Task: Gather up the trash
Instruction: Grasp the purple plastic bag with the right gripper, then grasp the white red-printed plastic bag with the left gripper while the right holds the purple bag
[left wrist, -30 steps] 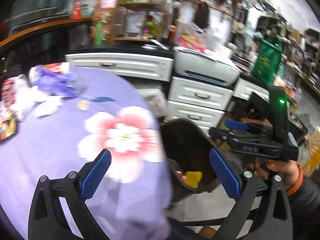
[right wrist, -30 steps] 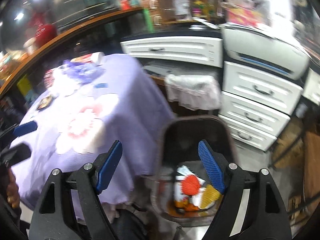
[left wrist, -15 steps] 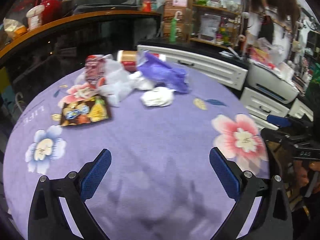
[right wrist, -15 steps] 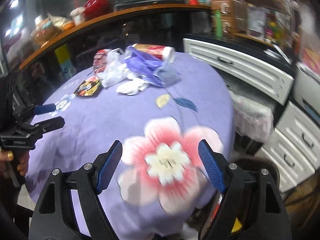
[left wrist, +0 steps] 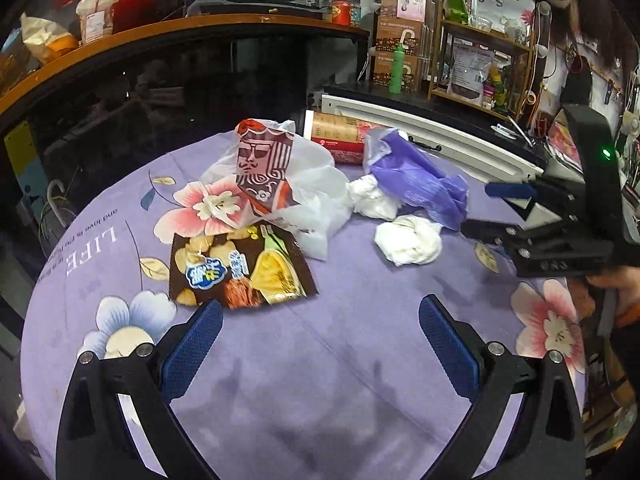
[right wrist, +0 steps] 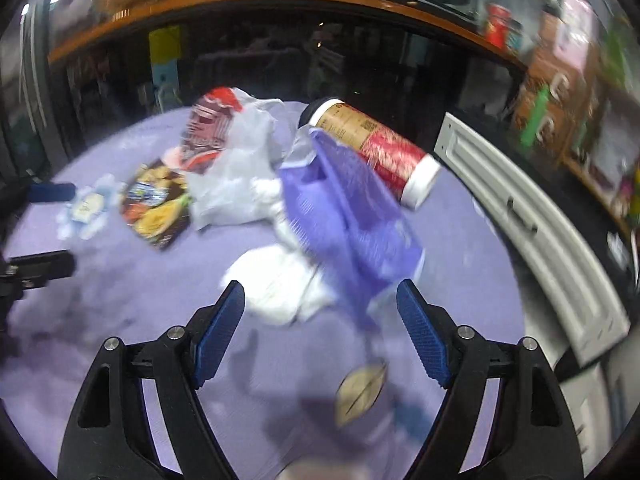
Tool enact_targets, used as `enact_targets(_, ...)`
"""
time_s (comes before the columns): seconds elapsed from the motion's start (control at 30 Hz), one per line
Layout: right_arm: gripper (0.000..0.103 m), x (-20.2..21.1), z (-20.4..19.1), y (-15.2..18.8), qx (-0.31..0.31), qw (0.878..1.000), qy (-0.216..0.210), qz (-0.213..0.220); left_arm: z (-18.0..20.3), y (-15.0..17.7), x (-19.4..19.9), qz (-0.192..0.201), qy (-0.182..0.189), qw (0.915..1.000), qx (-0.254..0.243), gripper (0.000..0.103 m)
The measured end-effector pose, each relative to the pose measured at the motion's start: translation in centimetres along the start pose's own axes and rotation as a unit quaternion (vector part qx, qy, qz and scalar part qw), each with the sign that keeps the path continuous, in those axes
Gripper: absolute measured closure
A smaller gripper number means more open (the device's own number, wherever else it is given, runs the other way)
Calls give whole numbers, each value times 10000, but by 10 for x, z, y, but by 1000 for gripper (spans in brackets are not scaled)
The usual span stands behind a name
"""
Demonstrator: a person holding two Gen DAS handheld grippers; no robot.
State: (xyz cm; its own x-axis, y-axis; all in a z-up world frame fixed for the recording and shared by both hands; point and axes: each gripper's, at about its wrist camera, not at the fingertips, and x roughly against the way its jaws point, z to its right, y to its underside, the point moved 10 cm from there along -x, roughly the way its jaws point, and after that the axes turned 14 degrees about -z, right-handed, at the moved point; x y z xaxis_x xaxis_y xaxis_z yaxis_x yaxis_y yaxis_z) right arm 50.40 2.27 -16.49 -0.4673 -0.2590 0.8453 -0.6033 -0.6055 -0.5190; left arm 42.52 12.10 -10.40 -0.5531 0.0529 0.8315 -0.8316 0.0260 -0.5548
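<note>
Trash lies on a round table under a purple flowered cloth [left wrist: 360, 304]: a brown snack packet [left wrist: 240, 268], a white plastic bag [left wrist: 312, 200] with a printed king card, a purple plastic bag [left wrist: 416, 176], crumpled white tissue [left wrist: 408, 238] and a red-and-tan canister [left wrist: 340, 136] on its side. My left gripper [left wrist: 320, 344] hangs open and empty just short of the snack packet. My right gripper [right wrist: 320, 320] is open; the purple bag [right wrist: 344, 208] and the tissue [right wrist: 276, 284] lie just ahead of its fingertips, untouched. The right gripper [left wrist: 486, 208] also shows beside the tissue.
White drawer cabinets [right wrist: 520, 216] stand close behind the table's far right edge. A dark glass-fronted counter with a wooden top [left wrist: 200, 28] curves behind the table. Shelves with boxes [left wrist: 400, 60] are at the back right. My left gripper [right wrist: 52, 228] shows at the left edge.
Both views have swung from the dark bin beside the table onto the tabletop trash. The right gripper has come up close to the purple bag. Both grippers stay open.
</note>
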Motion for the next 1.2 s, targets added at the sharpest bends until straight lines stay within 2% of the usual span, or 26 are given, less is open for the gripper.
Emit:
enact_targets(0.1,25,-24,7,-17,292,9991,237,-209,-10,-8,-13,-108,-63,9999,-2,6)
enact_targets(0.23,26,-44,14,-27,650,9960,520,-313,-21,-20,-33,-305,83,9995,89,6)
enact_targets(0.27,32,-47,15,-28,697,9956,547,-315,-23,-23,-37,-334,98,9993,105,6)
enact_targets(0.37,64,-56,19,-25,793,9944,578,-378,-31,-34,-49,-385,47,9992,132,6)
enact_targets(0.47,80,-49,26,-26,714,9961,488,-164,-38,-45,-57,-424,124,9987,259,6)
enact_targets(0.53,82,-43,29,-26,654,9967,483,-50,-42,-54,-60,-376,215,9984,364,6)
enact_targets(0.77,85,-12,35,-22,371,9980,370,343,-53,-85,-77,-304,157,9977,582,6)
enact_targets(0.93,85,3,32,-17,269,9981,284,468,-53,-104,-81,-74,284,9969,723,8)
enact_targets(1.0,85,8,31,-15,230,9981,242,516,-49,-107,-83,-59,309,9970,711,22)
enact_targets(1.07,85,12,30,-12,189,9980,231,566,-45,-107,-84,-32,339,9970,696,50)
enact_targets(1.1,85,14,30,-11,143,9979,209,590,-43,-106,-85,-35,327,9971,686,57)
enact_targets(1.17,85,17,30,-9,56,9978,164,634,-40,-103,-83,-8,347,9972,667,81)
enact_targets(1.2,85,20,29,-7,9,9976,154,674,-38,-101,-79,47,388,9971,650,87)
